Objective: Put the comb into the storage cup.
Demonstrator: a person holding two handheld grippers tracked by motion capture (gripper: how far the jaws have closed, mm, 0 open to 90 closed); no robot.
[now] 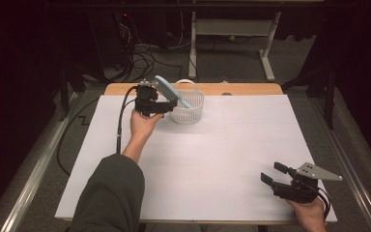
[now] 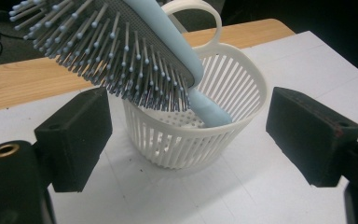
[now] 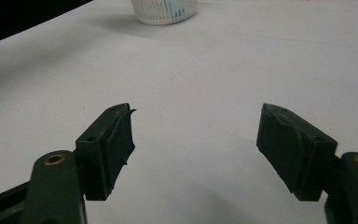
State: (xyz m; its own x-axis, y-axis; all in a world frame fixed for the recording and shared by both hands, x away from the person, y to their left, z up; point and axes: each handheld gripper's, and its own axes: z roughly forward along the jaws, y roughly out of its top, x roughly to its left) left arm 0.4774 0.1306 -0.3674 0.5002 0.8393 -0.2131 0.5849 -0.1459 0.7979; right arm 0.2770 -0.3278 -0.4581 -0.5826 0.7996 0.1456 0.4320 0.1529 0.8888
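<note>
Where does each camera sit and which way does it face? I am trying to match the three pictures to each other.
High view: above the person's side, looking forward and down on the table; both forearms, left gripper, right gripper.
Left gripper view: on the left gripper, jaws apart, facing the basket and hairbrush.
Right gripper view: on the right gripper, jaws apart, low over the table, facing the basket.
All three share the basket.
</note>
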